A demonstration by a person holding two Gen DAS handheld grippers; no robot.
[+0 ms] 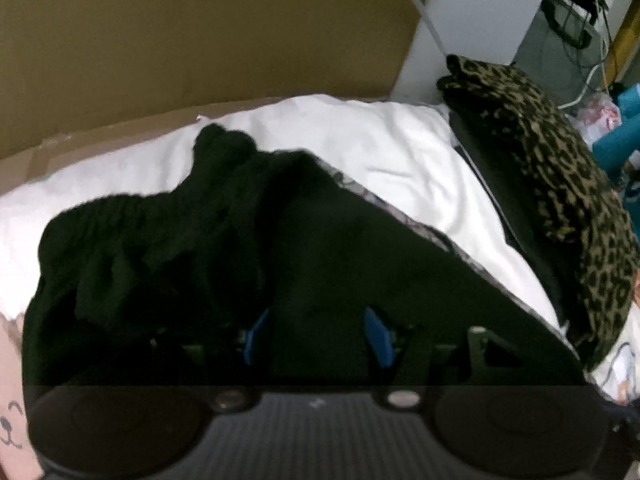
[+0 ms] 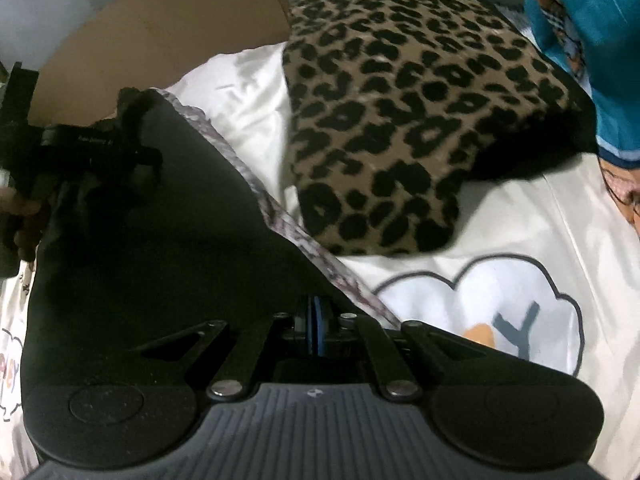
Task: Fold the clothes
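A black garment (image 1: 192,240) with a pale patterned lining edge (image 1: 400,216) lies bunched on the white bed cover (image 1: 380,148). My left gripper (image 1: 316,322) is low over it. Its blue fingers (image 1: 256,334) stand apart, with dark cloth lying between and around them, and the tips are lost in the black fabric. In the right wrist view the same garment (image 2: 180,240) spreads to the left. My right gripper (image 2: 316,320) has its blue pads pressed together on the garment's near edge, beside the lining. The left gripper (image 2: 100,152) shows at the far left, held by a hand (image 2: 16,208).
A folded leopard-print garment (image 2: 400,120) rests on the bed cover (image 2: 520,240) at the right, also seen as a leopard-print pile (image 1: 560,200). Cardboard (image 1: 200,40) stands behind the bed. A teal bag (image 2: 580,40) hangs at the right edge. A white cable (image 1: 420,8) runs down the wall.
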